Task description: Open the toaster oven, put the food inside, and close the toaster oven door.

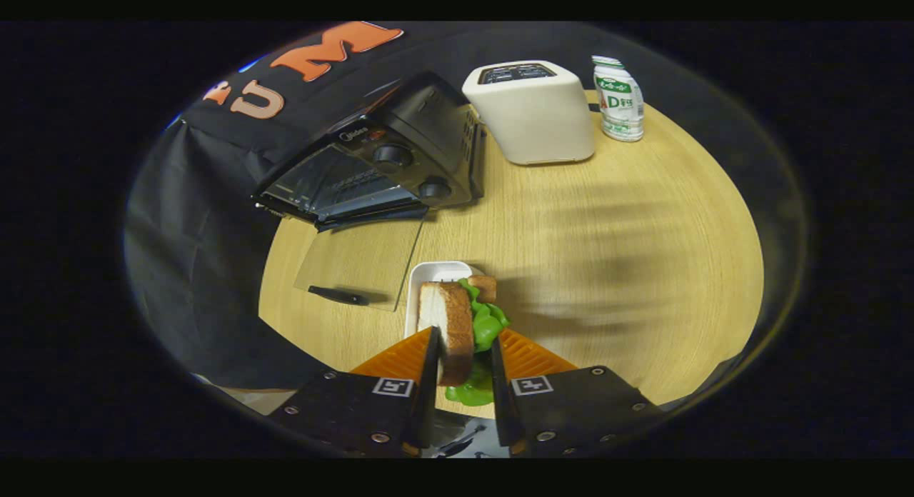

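Wooden table (628, 254), toaster oven (378, 161), toaster (532, 115), bottle (618, 101), tray (432, 279)

A white pop-up toaster (532, 111) is standing upright near the far edge of the round wooden table (628, 268). A small white bottle (618, 99) with a green label is standing just to the right of that toaster, close to but apart from it.

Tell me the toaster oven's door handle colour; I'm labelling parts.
Black. The handle lies at the open glass door's far edge, clearest in the gripper view; the gripper grips the sandwich.
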Demonstrator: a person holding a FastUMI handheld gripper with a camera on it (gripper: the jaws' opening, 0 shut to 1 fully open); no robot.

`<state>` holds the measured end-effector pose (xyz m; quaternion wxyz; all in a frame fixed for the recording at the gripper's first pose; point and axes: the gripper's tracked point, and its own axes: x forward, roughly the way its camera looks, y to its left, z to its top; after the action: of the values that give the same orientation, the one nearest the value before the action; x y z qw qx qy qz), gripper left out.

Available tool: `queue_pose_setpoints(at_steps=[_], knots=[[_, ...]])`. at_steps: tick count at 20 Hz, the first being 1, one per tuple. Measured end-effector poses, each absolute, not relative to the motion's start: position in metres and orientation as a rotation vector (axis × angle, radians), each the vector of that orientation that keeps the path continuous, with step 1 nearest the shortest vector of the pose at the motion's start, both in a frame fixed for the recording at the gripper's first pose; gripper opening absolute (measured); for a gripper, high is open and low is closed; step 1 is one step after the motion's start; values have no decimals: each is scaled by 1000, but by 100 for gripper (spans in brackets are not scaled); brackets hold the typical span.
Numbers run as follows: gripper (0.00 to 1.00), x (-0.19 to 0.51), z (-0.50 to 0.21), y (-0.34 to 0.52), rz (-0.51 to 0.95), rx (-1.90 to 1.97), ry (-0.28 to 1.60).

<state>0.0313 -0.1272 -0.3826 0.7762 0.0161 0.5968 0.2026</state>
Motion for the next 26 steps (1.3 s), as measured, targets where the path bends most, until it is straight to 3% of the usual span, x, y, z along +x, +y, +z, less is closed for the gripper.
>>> queue_pose_setpoints(at_steps=[4, 14, 19, 26], knots=[[28, 36, -366, -133, 413, 13, 1250], [28, 51, -303, -108, 341, 113, 1023], [28, 45, -284, -61, 298, 316, 900], [27, 49, -310, 4, 170, 668, 750]])
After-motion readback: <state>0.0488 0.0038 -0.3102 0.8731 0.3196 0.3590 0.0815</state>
